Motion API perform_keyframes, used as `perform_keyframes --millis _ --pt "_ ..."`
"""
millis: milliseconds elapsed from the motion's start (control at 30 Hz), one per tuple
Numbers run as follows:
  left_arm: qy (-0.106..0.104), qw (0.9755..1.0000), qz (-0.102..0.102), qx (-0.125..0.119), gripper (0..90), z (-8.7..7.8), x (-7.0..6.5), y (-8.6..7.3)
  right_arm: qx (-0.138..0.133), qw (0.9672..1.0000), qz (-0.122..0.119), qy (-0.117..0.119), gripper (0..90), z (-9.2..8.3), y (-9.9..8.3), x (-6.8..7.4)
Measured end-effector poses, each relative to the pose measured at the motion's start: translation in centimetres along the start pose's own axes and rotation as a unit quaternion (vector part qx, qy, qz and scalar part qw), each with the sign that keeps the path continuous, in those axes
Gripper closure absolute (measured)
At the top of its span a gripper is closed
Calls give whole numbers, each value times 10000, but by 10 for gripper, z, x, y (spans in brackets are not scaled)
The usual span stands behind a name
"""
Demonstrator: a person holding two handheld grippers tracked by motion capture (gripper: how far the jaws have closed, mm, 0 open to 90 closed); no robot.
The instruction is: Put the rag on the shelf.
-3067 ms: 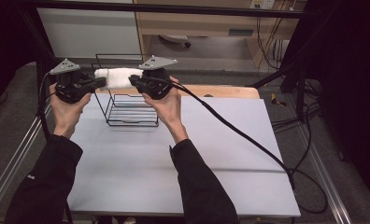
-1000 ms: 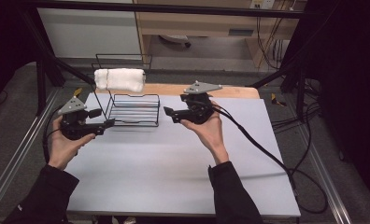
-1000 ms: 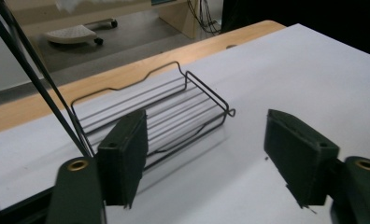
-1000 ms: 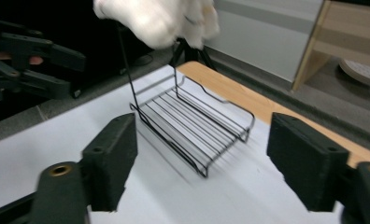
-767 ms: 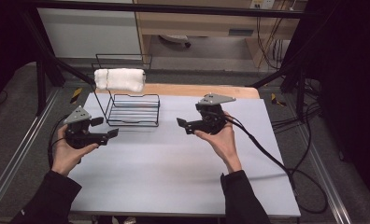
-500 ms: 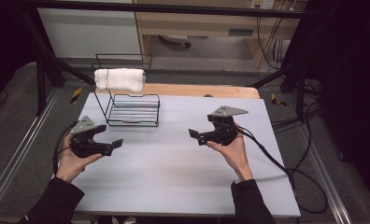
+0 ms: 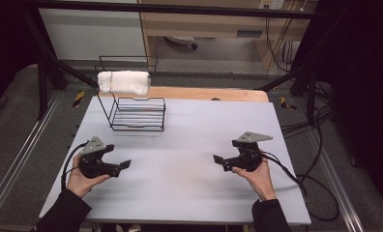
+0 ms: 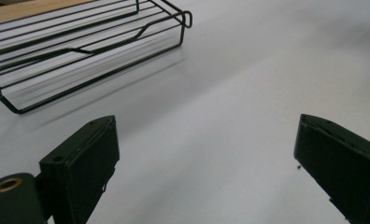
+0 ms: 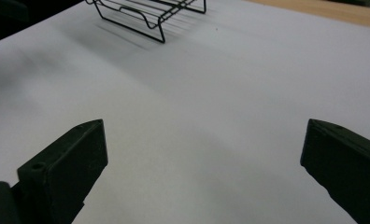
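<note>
High view: rolled white towel [image 7: 124, 82] draped on top rail of wire rack [image 7: 137, 113], far-left bench [image 7: 194, 145]. Left gripper [image 7: 123, 165] and right gripper [image 7: 220, 160] low near front, jaws just opened, nothing between. Risk: towel sits high, could slip off if rack is bumped.

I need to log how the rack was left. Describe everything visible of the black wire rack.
The black wire rack is thin dark metal rod, an open frame with a slatted lower shelf and a taller back frame. It stands upright at the far left of the white table, ahead of the left gripper. A rolled white towel rests across its top rail. Its lower shelf holds nothing, and its front edge dips in the middle. Neither gripper touches it.
</note>
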State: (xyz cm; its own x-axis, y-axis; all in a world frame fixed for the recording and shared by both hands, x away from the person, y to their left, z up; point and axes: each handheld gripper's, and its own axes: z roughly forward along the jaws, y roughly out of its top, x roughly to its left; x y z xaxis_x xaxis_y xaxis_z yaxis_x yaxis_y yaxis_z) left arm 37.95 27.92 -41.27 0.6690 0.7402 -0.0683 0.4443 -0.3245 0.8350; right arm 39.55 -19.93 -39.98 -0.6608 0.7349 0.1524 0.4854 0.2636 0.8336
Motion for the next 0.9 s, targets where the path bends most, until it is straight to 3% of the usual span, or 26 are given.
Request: perform_keyframes --millis 533,900 --pt "-40 9999 19 107 77 3 -1 -16 43 9993 350 -147 7 -32 -63 -29" --pt "-59 9999 13 95 77 3 -2 -22 5 9991 397 -164 7 -36 -71 -30"
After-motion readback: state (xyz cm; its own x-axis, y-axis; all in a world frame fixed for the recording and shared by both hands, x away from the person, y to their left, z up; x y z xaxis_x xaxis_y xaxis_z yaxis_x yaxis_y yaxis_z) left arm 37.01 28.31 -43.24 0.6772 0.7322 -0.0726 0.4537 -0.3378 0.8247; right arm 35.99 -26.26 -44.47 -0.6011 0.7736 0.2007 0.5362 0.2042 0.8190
